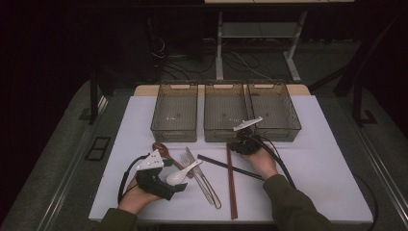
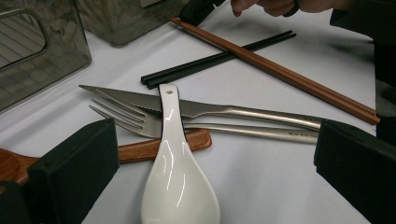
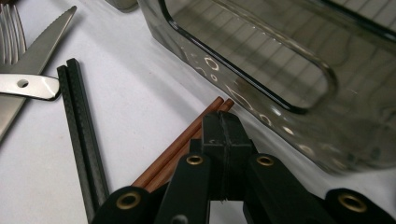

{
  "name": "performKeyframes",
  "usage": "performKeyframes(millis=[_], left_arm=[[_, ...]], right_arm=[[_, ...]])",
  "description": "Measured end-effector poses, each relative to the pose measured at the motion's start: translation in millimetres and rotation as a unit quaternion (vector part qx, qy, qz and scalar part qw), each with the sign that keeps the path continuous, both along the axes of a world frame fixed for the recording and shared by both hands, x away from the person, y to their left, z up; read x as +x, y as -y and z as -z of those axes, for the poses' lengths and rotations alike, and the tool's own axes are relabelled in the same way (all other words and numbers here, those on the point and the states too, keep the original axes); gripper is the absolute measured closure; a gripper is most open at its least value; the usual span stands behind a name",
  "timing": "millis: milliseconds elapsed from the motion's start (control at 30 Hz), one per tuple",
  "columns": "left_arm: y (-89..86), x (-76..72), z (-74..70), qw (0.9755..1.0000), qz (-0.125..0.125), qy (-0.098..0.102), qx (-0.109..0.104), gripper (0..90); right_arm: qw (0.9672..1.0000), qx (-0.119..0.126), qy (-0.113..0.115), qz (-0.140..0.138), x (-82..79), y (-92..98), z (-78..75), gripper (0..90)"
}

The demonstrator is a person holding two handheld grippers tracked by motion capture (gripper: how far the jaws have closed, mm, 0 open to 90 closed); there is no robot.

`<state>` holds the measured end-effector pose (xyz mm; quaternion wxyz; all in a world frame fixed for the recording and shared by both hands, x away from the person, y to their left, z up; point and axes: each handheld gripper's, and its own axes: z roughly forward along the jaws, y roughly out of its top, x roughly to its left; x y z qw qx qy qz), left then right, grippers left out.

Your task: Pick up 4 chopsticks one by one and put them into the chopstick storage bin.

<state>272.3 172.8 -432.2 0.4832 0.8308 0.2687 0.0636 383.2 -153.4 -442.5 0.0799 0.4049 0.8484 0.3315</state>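
we hold a claw in each hand over the white table [image 1: 317,159], and the cutlery lies scattered across its middle, towards the near edge. our right claw [image 1: 239,142] sits at the far end of the brown chopsticks [image 1: 231,183], just in front of the middle bin [image 1: 224,111]; its jaws are pressed flat together with nothing between them, and in the right gripper view the closed tips lie over the chopstick ends, though we cannot tell whether they touch. those brown chopsticks run as a pair from just before the bins straight back to the table's near edge, and the black chopsticks [image 1: 226,166] cross them at an angle. our left claw [image 1: 166,177] rests near the near-left corner, jaws spread wide, and in the left gripper view the bowl of the white ceramic spoon [image 2: 180,182] lies between the two black jaws without either one pressing on it. the spoon's handle lies across the fork [image 2: 140,122] and the knife [image 2: 210,110], which sit side by side, and over the wooden spoon [image 2: 154,147] beneath it. three smoky see-through bins stand in a row along the far edge: the left bin [image 1: 174,115], the middle one, and the right bin [image 1: 274,110].
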Motion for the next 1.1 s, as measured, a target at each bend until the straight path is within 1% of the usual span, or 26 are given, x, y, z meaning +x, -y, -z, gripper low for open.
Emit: performKeyframes(millis=[267,700,833,933,967,1000,1033,1067,1100], left_arm=[[-0.2,-0.3,-0.2,1.0000,0.000,0.000,-0.001,0.0],[-0.2,0.0,0.2,1.0000,0.001,-0.002,0.001,0.0],[-0.2,-0.1,0.3,1.0000,0.002,-0.002,0.001,0.0],[-0.5,-0.5,0.0,1.0000,0.001,-0.002,-0.001,0.0],[-0.7,-0.5,0.0,1.0000,0.000,-0.002,0.000,0.0],[-0.9,-0.2,0.2,1.0000,0.001,-0.002,0.001,0.0],[-0.9,0.1,0.2,1.0000,0.001,-0.002,0.001,0.0],[-0.8,0.2,0.3,1.0000,0.001,-0.002,0.002,0.0],[-0.3,0.0,0.3,1.0000,0.001,-0.002,0.002,0.0]], right_arm=[[0.9999,-0.002,0.002,-0.011,1.1,-13.0,-2.0,89.8],[0.9997,-0.003,0.001,-0.023,2.4,-27.1,-0.7,89.8],[0.9997,-0.005,0.003,-0.024,2.0,-30.4,-2.1,89.8],[0.9997,-0.002,0.006,-0.023,1.0,-29.0,-3.8,88.9],[0.9998,0.000,0.006,-0.019,0.2,-27.7,-5.2,86.6],[0.9998,0.008,0.002,-0.017,-1.6,-25.1,-7.9,82.1],[0.9998,0.008,0.002,-0.017,-1.6,-25.1,-7.9,82.1],[0.9997,0.013,0.002,-0.018,-2.5,-24.2,-8.9,79.4],[0.9996,0.025,0.001,-0.015,-4.4,-23.7,-11.1,74.2]])
